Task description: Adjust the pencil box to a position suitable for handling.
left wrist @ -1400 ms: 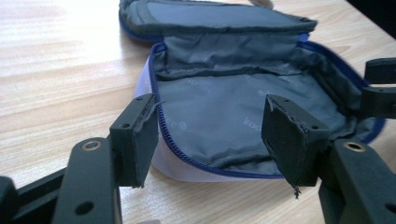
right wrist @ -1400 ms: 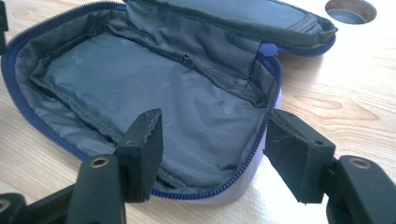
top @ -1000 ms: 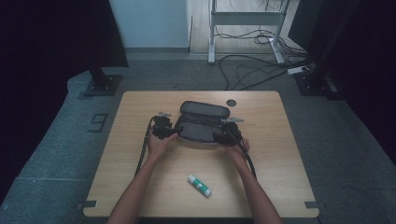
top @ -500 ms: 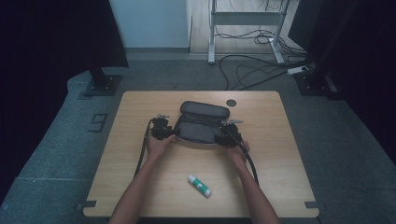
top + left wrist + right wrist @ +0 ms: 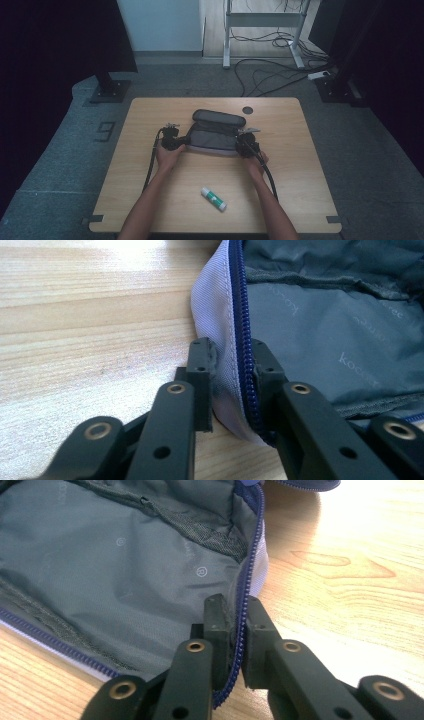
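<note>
A grey zip pouch (image 5: 216, 134) lies open at the middle of the wooden table (image 5: 300, 165), its lid folded back. My left gripper (image 5: 181, 142) is shut on the pouch's left rim; in the left gripper view the jaws pinch the pale fabric and blue zipper (image 5: 245, 360) of the pouch (image 5: 325, 325). My right gripper (image 5: 242, 145) is shut on the right rim; in the right gripper view its jaws clamp the zipper edge (image 5: 243, 605) of the pouch (image 5: 110, 565), with the grey lining showing inside. A white glue stick with a green label (image 5: 214, 198) lies near the front edge, between the forearms.
A round dark cable hole (image 5: 247, 110) sits in the table behind the pouch. Black cables trail from both grippers along the forearms. Beyond the table are a desk frame with floor cables (image 5: 270, 70) and dark stands on either side.
Both grippers and the pouch stay almost where they were; the hands have shifted only slightly. The glue stick has not moved.
</note>
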The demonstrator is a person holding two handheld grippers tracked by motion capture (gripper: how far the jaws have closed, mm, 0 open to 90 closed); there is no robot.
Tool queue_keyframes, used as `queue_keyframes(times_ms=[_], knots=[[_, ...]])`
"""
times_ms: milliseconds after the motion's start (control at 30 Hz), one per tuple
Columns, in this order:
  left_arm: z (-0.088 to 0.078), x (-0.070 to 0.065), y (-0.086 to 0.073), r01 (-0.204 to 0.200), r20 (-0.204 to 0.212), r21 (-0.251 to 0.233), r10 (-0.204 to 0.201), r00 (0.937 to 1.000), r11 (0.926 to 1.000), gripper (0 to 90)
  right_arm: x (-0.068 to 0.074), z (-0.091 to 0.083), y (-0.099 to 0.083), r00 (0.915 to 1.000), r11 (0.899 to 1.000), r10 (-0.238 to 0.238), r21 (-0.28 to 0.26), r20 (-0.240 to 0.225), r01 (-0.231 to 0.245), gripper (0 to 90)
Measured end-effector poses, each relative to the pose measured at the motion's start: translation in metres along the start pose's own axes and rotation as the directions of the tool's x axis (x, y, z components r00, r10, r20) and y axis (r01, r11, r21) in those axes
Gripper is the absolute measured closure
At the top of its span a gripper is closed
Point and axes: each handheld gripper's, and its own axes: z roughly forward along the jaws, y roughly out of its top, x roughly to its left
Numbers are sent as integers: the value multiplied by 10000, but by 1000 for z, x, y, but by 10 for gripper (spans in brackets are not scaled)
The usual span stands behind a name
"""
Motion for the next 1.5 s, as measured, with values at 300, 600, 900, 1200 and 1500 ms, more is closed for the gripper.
queue_keyframes(times_ms=[300,600,900,1200,1500], knots=[[-2,-3,0,-211,-148,-20,211,9997,9998,815,-3,-6,-3,9997,9977,162,-651,-175,-173,858],[-17,-5,3,-268,18,-297,268,9996,9992,824,-1,-18,-3,9991,9947,77,-1024,-408,-119,858],[-46,-15,8,-548,161,-699,560,9983,9961,823,3,-41,1,9984,9860,-60,-1667,-558,-34,859],[-66,-24,9,-823,179,-964,844,9963,9919,824,5,-56,3,9974,9826,-95,-1856,-714,-39,859],[-81,-29,9,-935,221,-1184,967,9951,9886,830,10,-68,4,9967,9779,-289,-2089,-759,124,859]])
